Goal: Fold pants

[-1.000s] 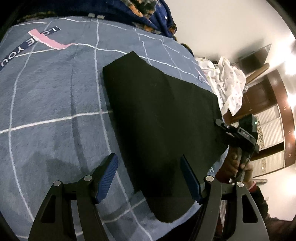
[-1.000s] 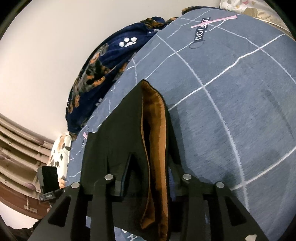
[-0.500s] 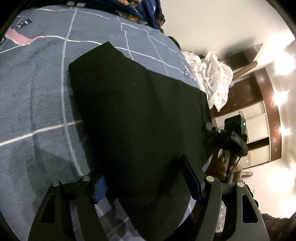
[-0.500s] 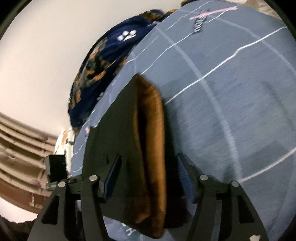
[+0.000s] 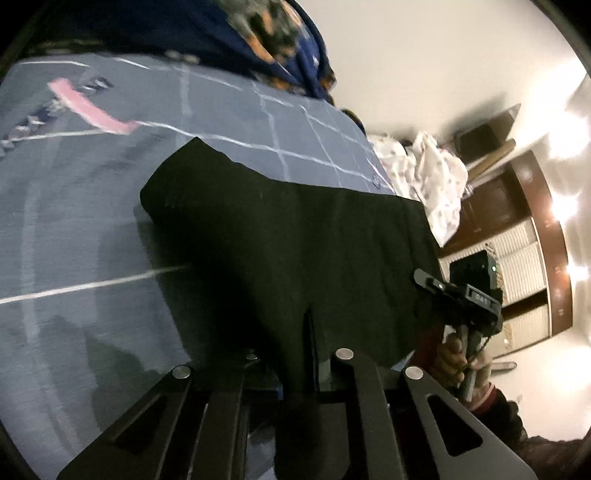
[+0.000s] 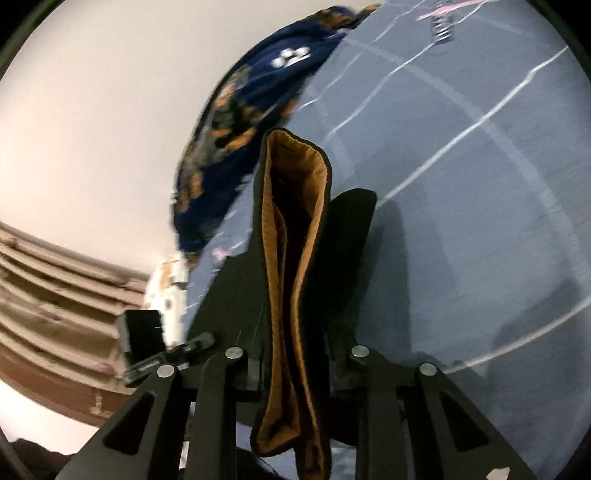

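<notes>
between the closed fingers of the left gripper [image 5: 295, 373]: near hem of black pants [image 5: 295, 240], lying ahead on the grey blanket [image 5: 74, 221].
right gripper [image 6: 295, 369]: clamped on the tan-lined edge [image 6: 295, 258]. step: lifting; next, carry forward together.

No text can be read with certainty. The grey blanket [image 5: 92, 229] carries a dark strip of white letters [image 5: 22, 129] beside a pink band [image 5: 92, 112], but they are blurred. The same lettering [image 6: 441, 26] is smeared in the right wrist view.
</notes>
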